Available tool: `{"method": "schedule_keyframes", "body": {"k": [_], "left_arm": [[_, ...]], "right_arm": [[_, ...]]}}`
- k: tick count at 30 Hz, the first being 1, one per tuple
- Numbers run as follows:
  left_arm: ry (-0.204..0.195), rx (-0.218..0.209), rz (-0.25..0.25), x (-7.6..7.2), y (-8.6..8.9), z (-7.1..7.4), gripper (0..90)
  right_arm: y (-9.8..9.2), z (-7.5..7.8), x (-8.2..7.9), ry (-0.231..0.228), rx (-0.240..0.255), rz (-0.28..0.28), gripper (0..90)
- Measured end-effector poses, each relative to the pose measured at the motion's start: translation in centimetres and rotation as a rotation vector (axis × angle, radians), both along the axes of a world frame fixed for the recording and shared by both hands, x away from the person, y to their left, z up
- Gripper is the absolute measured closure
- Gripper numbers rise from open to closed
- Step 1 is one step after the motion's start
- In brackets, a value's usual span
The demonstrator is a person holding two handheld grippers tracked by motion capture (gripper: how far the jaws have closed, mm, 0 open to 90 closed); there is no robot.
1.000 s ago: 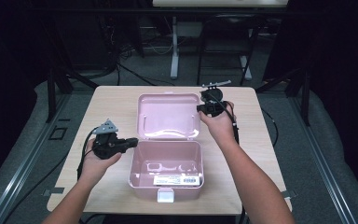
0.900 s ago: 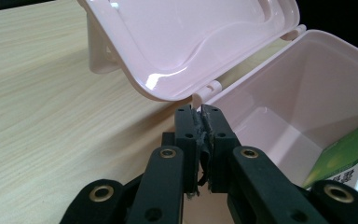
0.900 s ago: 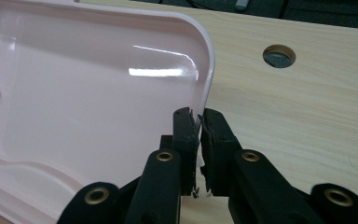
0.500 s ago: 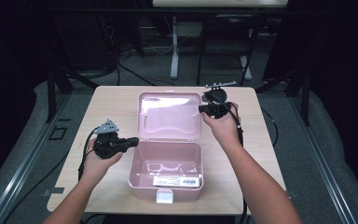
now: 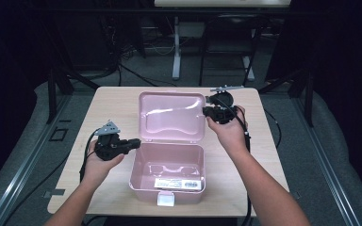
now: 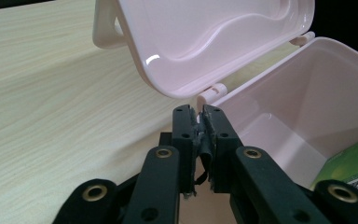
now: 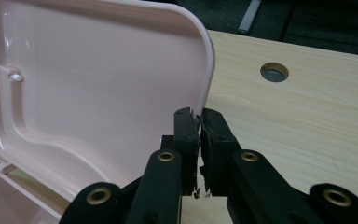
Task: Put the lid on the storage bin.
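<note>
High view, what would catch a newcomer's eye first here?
A pink box sits mid-table with its lid swung open, a labelled packet lying inside. The right gripper is at the lid's right edge, the left gripper at the box's left wall.

Both forearms come in from the near edge. The left hand [image 5: 100, 160] holds the left gripper [image 5: 133, 143] low and level, pointing to the right; its jaws are almost together, having just opened a little, with nothing between them. The right hand [image 5: 228, 129] holds the right gripper [image 5: 206, 111] farther away, pointing left, its jaws nearly closed and empty.
</note>
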State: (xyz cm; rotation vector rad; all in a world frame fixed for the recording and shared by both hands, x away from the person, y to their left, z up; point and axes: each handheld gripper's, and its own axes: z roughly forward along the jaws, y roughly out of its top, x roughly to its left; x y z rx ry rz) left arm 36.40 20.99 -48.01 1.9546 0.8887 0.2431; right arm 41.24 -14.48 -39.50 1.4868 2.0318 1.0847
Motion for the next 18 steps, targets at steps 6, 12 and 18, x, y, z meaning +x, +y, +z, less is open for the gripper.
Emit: {"method": "schedule_keyframes", "body": {"k": [6, 12, 18], "left_arm": [[-0.003, -0.015, 0.022, 0.1, 0.6, 0.5, 76.3], [0.005, -0.016, 0.045, 0.6, 1.1, 1.0, 71.2], [-0.014, -0.017, 0.062, 1.5, 0.8, 2.3, 68.2]], "right_arm": [[-0.3, 0.1, -0.7, -0.018, 0.015, 0.013, 85.4], [-0.6, 0.2, -1.3, -0.039, 0.022, 0.031, 85.4], [-0.8, 0.3, -1.7, -0.047, 0.028, 0.041, 85.4]]}}
